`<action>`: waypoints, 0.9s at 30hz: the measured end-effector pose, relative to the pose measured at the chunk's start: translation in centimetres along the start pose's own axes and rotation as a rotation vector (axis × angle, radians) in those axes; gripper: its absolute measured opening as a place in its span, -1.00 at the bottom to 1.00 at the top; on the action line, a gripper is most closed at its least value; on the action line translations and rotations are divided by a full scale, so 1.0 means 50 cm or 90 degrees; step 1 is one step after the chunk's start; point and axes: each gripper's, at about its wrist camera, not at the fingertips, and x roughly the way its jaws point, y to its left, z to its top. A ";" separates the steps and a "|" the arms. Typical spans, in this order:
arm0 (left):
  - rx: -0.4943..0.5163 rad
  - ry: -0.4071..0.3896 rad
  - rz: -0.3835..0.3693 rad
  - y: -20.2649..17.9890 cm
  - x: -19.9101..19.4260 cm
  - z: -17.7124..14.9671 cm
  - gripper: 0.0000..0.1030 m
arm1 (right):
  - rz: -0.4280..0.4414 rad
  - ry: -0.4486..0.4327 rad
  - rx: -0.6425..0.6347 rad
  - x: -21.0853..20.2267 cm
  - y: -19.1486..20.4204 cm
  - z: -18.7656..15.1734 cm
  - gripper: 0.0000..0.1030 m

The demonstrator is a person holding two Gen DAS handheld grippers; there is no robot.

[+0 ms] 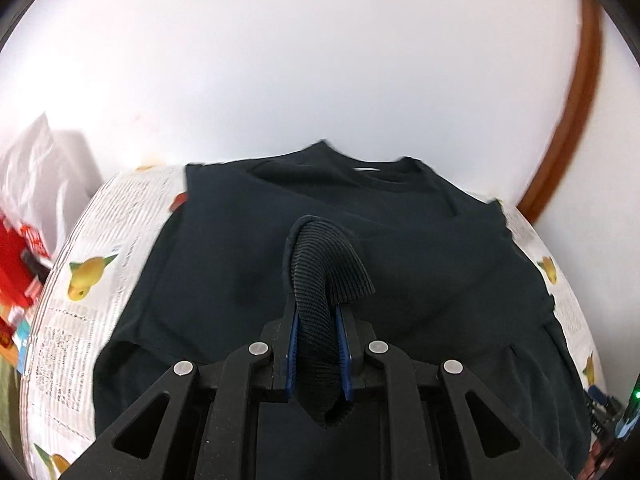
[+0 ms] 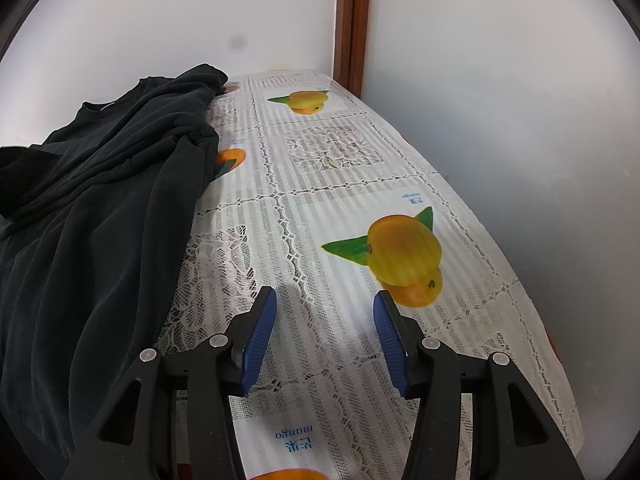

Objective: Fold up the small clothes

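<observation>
Ribbed black cuff point(image 1: 320, 300) of the dark sweatshirt point(image 1: 280, 260) sits pinched in my left gripper point(image 1: 318, 316), lifted over the garment spread on the mango-print tablecloth point(image 2: 340, 208). My right gripper point(image 2: 325, 312) hovers parted and empty beside it.

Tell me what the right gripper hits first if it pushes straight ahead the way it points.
Probably the bare tablecloth: the right gripper is open, angled down at it, beside the dark shirt.

Matt dark cloth shirt point(image 1: 400, 248) — ribbed knit cuff point(image 1: 320, 280), glossy lace-patterned tablecloth point(image 2: 340, 200), varnished wood trim point(image 2: 352, 20)
</observation>
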 end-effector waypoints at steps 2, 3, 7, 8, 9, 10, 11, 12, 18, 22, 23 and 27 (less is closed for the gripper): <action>-0.021 0.012 -0.018 0.036 0.012 0.003 -0.71 | -0.002 0.000 0.000 0.000 0.001 0.000 -0.01; -0.039 0.018 -0.035 0.058 0.019 0.005 -0.72 | -0.002 0.000 0.000 0.000 0.001 0.000 -0.01; -0.092 0.031 -0.078 0.124 0.043 0.006 -0.72 | -0.002 0.000 0.000 0.000 0.001 -0.001 0.00; -0.099 0.033 -0.082 0.136 0.047 0.005 -0.72 | -0.003 0.000 0.000 0.000 0.001 -0.001 0.00; -0.103 0.035 -0.087 0.144 0.053 0.005 -0.71 | -0.003 0.000 0.000 0.001 0.000 -0.001 0.00; -0.109 0.040 -0.089 0.154 0.059 0.005 -0.71 | -0.003 0.000 0.000 0.001 -0.001 -0.001 0.01; -0.120 0.046 -0.088 0.166 0.063 0.003 -0.68 | -0.003 0.000 0.000 0.001 -0.001 -0.001 0.01; -0.133 0.054 -0.079 0.180 0.067 0.002 -0.62 | -0.004 0.000 0.000 0.002 -0.001 -0.001 0.02; -0.171 0.060 -0.024 0.246 0.069 -0.007 -0.57 | -0.006 0.001 0.003 0.003 -0.002 0.000 0.05; -0.162 0.076 -0.066 0.255 0.068 -0.018 -0.57 | -0.004 0.001 0.005 0.003 -0.003 -0.001 0.05; -0.157 0.076 -0.070 0.255 0.069 -0.018 -0.52 | -0.004 0.001 0.005 0.004 -0.003 -0.001 0.05; -0.132 0.087 -0.067 0.242 0.090 -0.018 -0.15 | -0.003 0.002 0.007 0.004 -0.004 -0.001 0.06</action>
